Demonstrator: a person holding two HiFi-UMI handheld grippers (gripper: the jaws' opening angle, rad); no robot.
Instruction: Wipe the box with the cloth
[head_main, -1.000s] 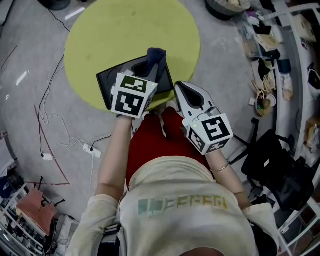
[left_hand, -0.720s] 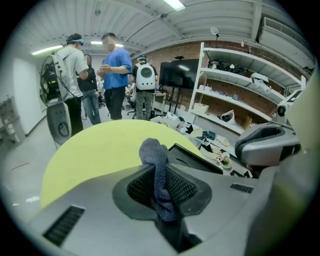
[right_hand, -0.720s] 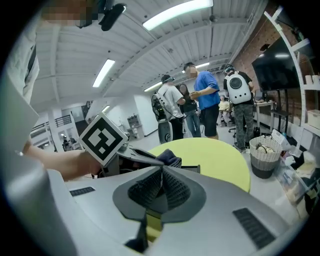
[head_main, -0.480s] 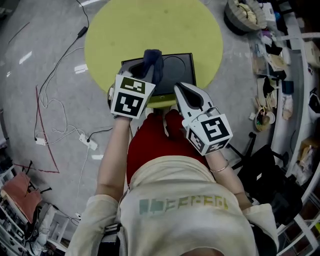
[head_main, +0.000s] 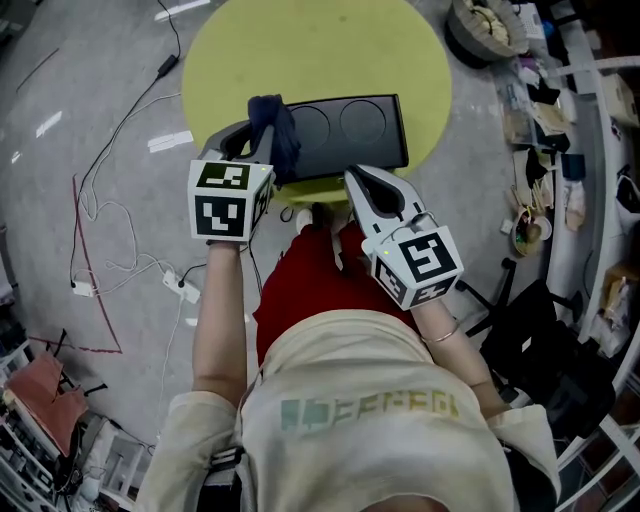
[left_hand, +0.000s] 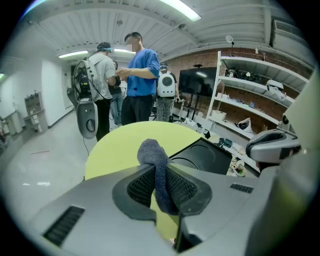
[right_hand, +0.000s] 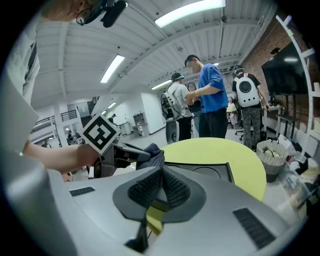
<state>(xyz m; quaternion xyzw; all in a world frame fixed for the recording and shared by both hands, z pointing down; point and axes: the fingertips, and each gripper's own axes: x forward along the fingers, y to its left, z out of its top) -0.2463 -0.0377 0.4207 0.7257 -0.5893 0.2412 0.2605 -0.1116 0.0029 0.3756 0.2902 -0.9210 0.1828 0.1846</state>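
A black box (head_main: 345, 135) with two round recesses in its top lies at the near edge of the round yellow-green table (head_main: 320, 50). My left gripper (head_main: 258, 140) is shut on a dark blue cloth (head_main: 274, 128) and holds it at the box's left end. In the left gripper view the cloth (left_hand: 158, 172) is pinched between the jaws, with the box (left_hand: 202, 156) beyond it to the right. My right gripper (head_main: 362, 180) hovers just off the box's near edge. It is shut with nothing in it, and its view shows the cloth (right_hand: 152, 157) and the box (right_hand: 202, 172).
Cables and a power strip (head_main: 182, 288) lie on the grey floor to the left. Cluttered shelves (head_main: 560, 120) and a black chair (head_main: 545, 330) stand on the right. People (left_hand: 139, 75) stand beyond the table's far side, and a basket (right_hand: 272, 155) sits beside it.
The left gripper has carried the cloth leftward along the box, from its middle to its left end. The right gripper has stayed in place.
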